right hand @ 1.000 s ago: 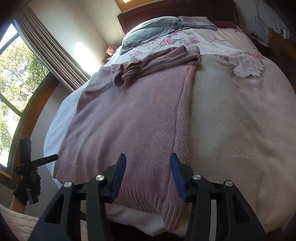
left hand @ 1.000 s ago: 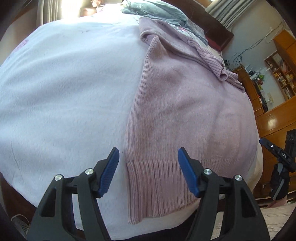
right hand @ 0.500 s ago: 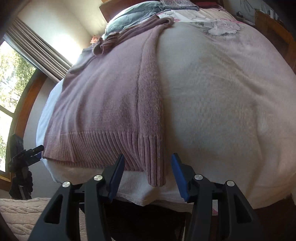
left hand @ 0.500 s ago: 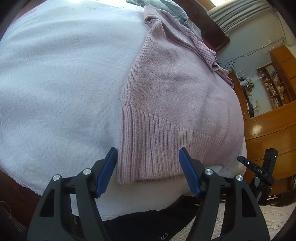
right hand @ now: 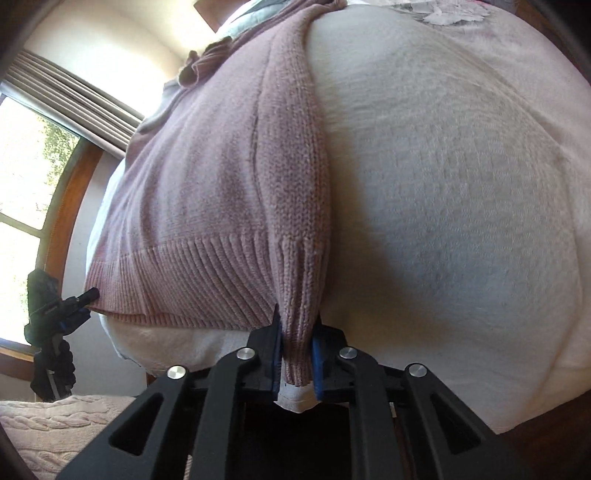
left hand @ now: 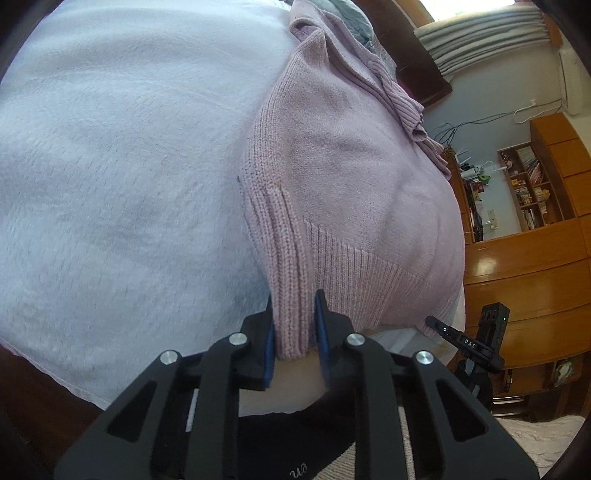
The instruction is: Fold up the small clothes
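Left gripper [left hand: 293,325] pinches one ribbed hem corner of the pink knit sweater [left hand: 351,177] lying flat on the bed [left hand: 110,166]; right gripper [right hand: 297,347] pinches the other, perhaps catching bedding. Next: lift both corners evenly toward the collar.

sweater [left hand: 351,177] spread on bed [left hand: 122,177], ribbed hem at the near edge, pillows [left hand: 354,22] behind

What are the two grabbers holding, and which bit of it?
Both hold the pink sweater by its ribbed bottom hem: left gripper on one corner, right gripper on the other.
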The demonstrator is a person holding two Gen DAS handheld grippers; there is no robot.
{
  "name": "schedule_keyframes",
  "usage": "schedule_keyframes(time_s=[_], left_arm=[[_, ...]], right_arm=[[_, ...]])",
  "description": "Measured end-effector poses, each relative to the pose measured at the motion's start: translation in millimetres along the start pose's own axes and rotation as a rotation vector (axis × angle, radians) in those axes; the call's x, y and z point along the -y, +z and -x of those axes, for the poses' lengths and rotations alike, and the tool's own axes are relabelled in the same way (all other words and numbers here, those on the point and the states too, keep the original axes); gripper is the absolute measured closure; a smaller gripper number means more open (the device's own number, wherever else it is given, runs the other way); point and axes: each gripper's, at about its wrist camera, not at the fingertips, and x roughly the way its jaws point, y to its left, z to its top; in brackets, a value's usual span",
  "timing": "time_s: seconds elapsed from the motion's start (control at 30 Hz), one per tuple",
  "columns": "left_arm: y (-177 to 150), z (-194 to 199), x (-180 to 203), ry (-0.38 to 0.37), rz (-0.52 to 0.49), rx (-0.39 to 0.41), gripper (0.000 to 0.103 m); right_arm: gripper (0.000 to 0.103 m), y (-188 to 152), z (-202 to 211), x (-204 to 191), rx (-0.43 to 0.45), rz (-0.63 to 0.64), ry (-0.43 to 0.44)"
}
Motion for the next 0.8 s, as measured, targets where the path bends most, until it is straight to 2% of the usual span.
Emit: schedule_keyframes(time_s=[0.1, 0.2, 0.37, 0.5, 0.57, 0.8], left_arm=[[2, 6, 2, -0.035, 0.008, 0.009, 0.088], [5, 18, 8, -0.11, 0.013, 0.032, 0.088], [21, 42, 39, -0.19, -0.05, 0.098, 0.088], [46, 54, 55, -0.245, -0.082, 0.156, 0.088], [63, 56, 57, -0.243, -0.088, 0.189, 0.088], [135, 44, 39, -0.252, -0.048, 0.269, 0.088]], right_arm=[[0.093, 0, 11, -4, 0.007, 0.019, 0.065], [0.093, 4, 30, -6, 0.046, 0.001, 0.201], [0.094, 19, 67, -8, 0.166, -0.058, 0.443], [0.094, 44, 89, -11, 0.246, -0.088, 0.564], [0.094, 61, 95, -11, 0.273, -0.095, 0.583], [0.094, 127, 91, 4, 0.303, -0.125, 0.537]])
